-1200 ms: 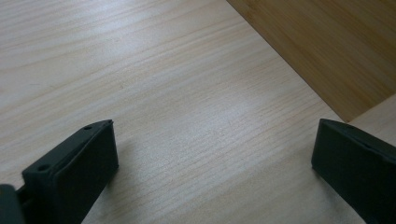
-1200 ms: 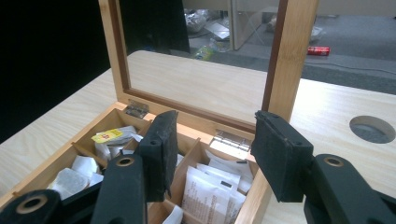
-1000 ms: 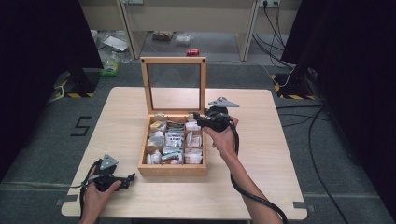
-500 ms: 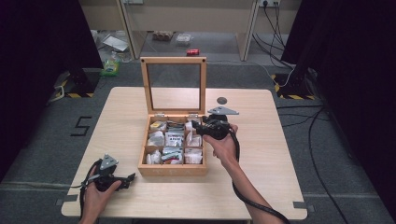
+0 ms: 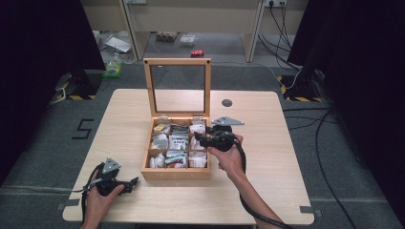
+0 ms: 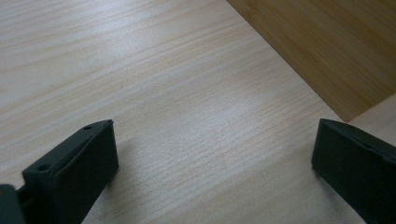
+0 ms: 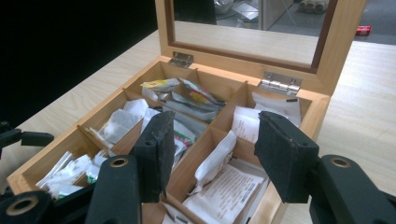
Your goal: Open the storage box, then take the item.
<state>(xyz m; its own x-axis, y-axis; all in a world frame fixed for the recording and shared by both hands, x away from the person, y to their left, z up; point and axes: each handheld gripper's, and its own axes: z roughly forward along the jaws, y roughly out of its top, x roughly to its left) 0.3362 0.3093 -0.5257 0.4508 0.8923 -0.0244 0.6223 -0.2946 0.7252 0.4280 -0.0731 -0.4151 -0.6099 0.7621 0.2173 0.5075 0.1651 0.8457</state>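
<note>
- While the wooden box (image 5: 176,172) stands near the middle of the table (image 5: 267,191) with its glass-paned lid (image 5: 177,86) raised upright at the far side, the right gripper (image 5: 199,138) hovers at the box's right edge, level with the middle row of compartments, jaws pointing left over them.
- In the right gripper view, the right gripper (image 7: 212,144) has its jaws spread apart with nothing between them; below the gap a white tea bag packet (image 7: 215,161) stands on edge in a right-hand compartment.
- The box is split into a three-by-three grid, and every compartment holds paper sachets (image 7: 184,100), mostly white, some with yellow, red or green print.
- Two metal hinges (image 7: 279,83) join the lid to the back wall of the box.
- The left gripper (image 5: 131,182) rests on the table at the near left corner, held in the person's left hand (image 5: 98,202), just beside the box's front left corner but apart from it.
- In the left gripper view, its jaws are wide apart and empty over bare tabletop, with the box's side wall (image 6: 327,42) at the upper right.
- A small dark round disc (image 5: 227,102) is on the table behind the box, to the right of the lid.
</note>
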